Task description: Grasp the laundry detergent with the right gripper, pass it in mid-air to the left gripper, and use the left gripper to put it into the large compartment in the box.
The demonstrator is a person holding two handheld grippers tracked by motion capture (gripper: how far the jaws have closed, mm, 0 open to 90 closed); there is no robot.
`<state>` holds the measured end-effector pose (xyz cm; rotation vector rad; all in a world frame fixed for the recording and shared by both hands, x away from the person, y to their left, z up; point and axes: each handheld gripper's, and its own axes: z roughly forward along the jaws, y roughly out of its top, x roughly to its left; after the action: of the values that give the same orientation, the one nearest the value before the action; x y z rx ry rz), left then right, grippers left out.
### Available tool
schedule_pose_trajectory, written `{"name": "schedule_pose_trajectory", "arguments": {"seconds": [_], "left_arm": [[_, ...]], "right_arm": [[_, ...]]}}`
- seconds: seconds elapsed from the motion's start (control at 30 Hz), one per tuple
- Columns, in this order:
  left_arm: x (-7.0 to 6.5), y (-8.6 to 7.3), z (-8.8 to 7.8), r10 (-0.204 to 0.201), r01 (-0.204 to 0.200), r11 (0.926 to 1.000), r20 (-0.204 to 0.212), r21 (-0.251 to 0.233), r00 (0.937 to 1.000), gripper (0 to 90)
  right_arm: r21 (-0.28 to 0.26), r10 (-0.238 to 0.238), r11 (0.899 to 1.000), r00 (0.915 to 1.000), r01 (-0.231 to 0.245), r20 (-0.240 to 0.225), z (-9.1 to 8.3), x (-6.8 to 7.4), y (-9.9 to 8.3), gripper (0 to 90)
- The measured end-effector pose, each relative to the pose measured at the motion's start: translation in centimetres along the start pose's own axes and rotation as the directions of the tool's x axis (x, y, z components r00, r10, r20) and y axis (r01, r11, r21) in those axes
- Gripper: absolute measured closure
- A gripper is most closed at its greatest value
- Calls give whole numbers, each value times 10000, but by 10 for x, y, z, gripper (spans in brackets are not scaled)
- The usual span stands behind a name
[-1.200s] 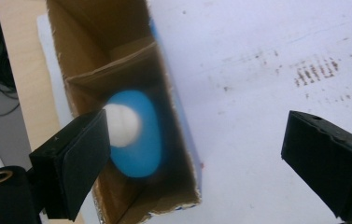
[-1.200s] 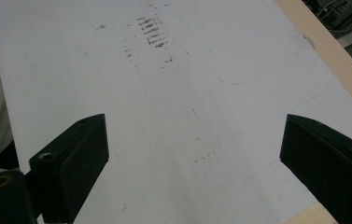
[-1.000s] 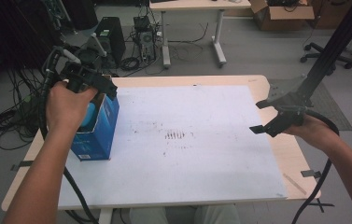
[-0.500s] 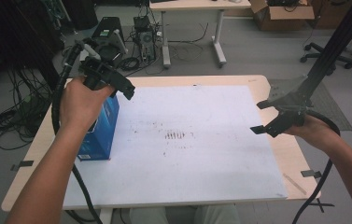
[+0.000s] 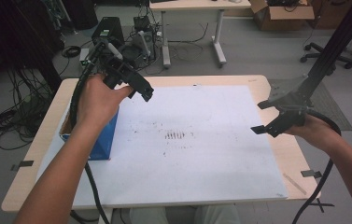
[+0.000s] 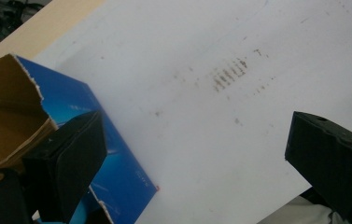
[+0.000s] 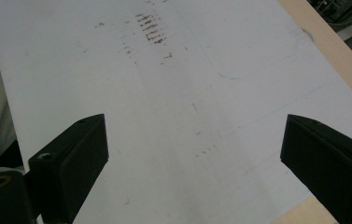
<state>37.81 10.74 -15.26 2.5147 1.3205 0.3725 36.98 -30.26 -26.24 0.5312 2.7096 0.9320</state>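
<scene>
An open-topped blue carton [image 5: 102, 140] stands at the left edge of a white sheet [image 5: 201, 158] that covers the wooden table [image 5: 220, 80]. My left gripper [image 5: 144, 92] hovers just past the carton's far right corner, open, with nothing between its fingers. In the left gripper view the gripper [image 6: 197, 158] looks down on the sheet, and the carton [image 6: 99, 126] with its torn brown inside lies behind the left jaw. My right gripper [image 5: 260, 117] hangs open over the sheet's right edge. Its own view shows the gripper [image 7: 192, 158] above bare sheet [image 7: 201, 93].
Dark smudge marks [image 5: 174, 135] sit mid-sheet. Tape strips [image 5: 310, 173] stick to the table's edges. A black slanted pole [image 5: 332, 51] rises at the right. Beyond the table are a desk [image 5: 192, 5], floor equipment [image 5: 136, 37], cables [image 5: 5, 121] and a cardboard box [image 5: 281, 8].
My left hand has swung its gripper rightward and a little farther away, from above the carton to its far right corner. The right gripper has stayed where it was.
</scene>
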Motion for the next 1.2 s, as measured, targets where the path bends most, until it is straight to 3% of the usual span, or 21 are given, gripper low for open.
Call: {"name": "schedule_pose_trajectory", "arguments": {"seconds": [0.37, 0.63, 1.2], "left_arm": [[-16, 16, 7, 764, -760, 9970, 253, -140, 9968, 62], [-27, 23, 19, 1491, -1489, 9888, 432, -62, 9879, 61], [-26, 26, 38, 1949, -1957, 9807, 733, 39, 9781, 60]], "right_arm": [[37, 67, 10000, 10000, -66, -45, 1, -1, 1, 72], [88, 76, 9999, 9999, -76, -93, 4, -1, 3, 71], [289, 116, 9995, 9998, -112, -163, 11, -1, 8, 69]]}}
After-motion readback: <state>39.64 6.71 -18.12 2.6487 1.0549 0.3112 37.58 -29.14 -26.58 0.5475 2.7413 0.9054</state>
